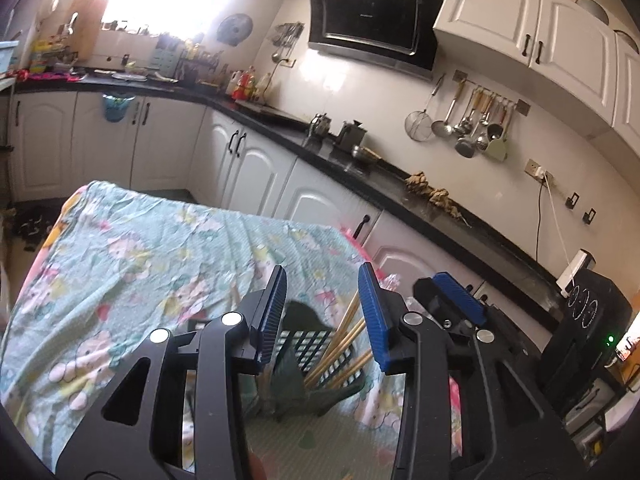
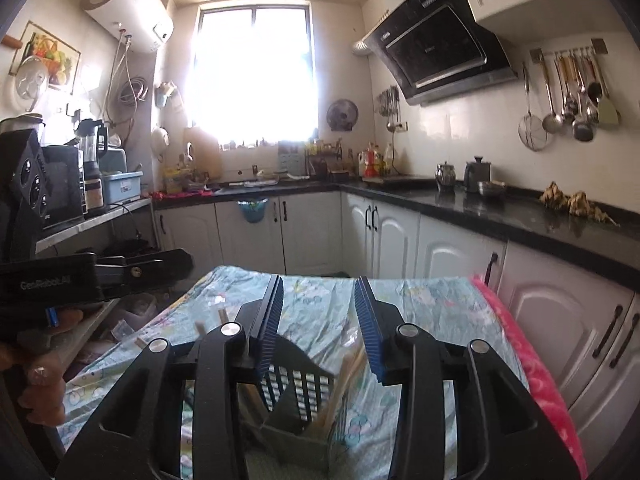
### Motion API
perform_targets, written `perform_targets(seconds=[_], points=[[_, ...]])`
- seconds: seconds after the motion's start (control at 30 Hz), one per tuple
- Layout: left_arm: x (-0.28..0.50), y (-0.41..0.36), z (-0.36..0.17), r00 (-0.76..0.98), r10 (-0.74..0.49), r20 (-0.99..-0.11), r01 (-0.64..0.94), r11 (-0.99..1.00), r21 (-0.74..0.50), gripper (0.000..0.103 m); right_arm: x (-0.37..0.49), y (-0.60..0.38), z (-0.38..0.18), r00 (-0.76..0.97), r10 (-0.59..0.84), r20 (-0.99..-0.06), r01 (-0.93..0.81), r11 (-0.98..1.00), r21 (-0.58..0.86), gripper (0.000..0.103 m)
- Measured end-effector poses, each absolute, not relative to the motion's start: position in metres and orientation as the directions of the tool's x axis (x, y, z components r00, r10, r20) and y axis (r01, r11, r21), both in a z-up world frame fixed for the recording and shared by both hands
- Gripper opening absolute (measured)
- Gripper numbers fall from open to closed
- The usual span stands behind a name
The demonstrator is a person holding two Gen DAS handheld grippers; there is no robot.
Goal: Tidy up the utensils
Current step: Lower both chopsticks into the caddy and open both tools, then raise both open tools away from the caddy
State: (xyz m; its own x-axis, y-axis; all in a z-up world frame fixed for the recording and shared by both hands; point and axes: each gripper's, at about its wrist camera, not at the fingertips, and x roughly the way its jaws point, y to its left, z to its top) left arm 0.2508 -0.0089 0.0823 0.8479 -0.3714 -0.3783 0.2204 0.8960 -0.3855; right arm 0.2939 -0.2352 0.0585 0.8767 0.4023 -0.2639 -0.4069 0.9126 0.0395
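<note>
A small kitchen with white cabinets, a dark worktop and a bright window surrounds the counter (image 1: 132,256) I work at, draped in a pale green flowered cloth. Near its close edge, towards the right side, stands a dark slotted utensil holder (image 2: 298,396) with a bundle of wooden chopsticks (image 1: 346,336) leaning in it, their long axis running up and away to the right. My left gripper (image 1: 323,312) hangs over the holder with its blue fingers (image 1: 372,312) parted and nothing pressed between them; the chopstick tops rise into the gap, close to the right-hand finger. My right gripper (image 2: 320,328) sits just beside it, likewise parted and empty, straddling the holder from above. Both are about equally near, so I judge either could close on the sticks, though the left lines up better with their lean.
</note>
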Motion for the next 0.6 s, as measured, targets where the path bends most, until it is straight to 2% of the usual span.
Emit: perform_targets(seconds=[0.07,0.13,0.23,0.4,0.5,0.6], points=[[0.244,-0.004,0.081,0.851,-0.362,-0.381,0.209,0.898,-0.386,0.038,0.291,-0.238,0.056,0.875,0.399,-0.273,-0.403,0.914,0.041,0.039],[0.236,0.001,0.081,0.854,-0.368,-0.368,0.215,0.894,-0.394,0.051,0.288,-0.241,0.054,0.873,0.397,-0.282,-0.402,0.915,0.045,0.041],[0.223,0.004,0.086,0.866,-0.359,-0.348,0.221,0.899,-0.378,0.064,0.281,-0.244,0.053,0.872,0.395,-0.29,-0.402,0.915,0.039,0.046],[0.202,0.008,0.091,0.88,-0.333,-0.339,0.214,0.915,-0.342,0.082,0.267,-0.249,0.056,0.87,0.391,-0.299,-0.403,0.915,0.026,0.056],[0.191,0.011,0.092,0.885,-0.32,-0.337,0.206,0.92,-0.332,0.091,0.257,-0.252,0.059,0.868,0.396,-0.299,-0.406,0.913,0.031,0.062],[0.18,0.013,0.091,0.892,-0.303,-0.337,0.196,0.928,-0.316,0.092,0.248,-0.252,0.06,0.863,0.403,-0.305,-0.416,0.909,0.026,0.067]])
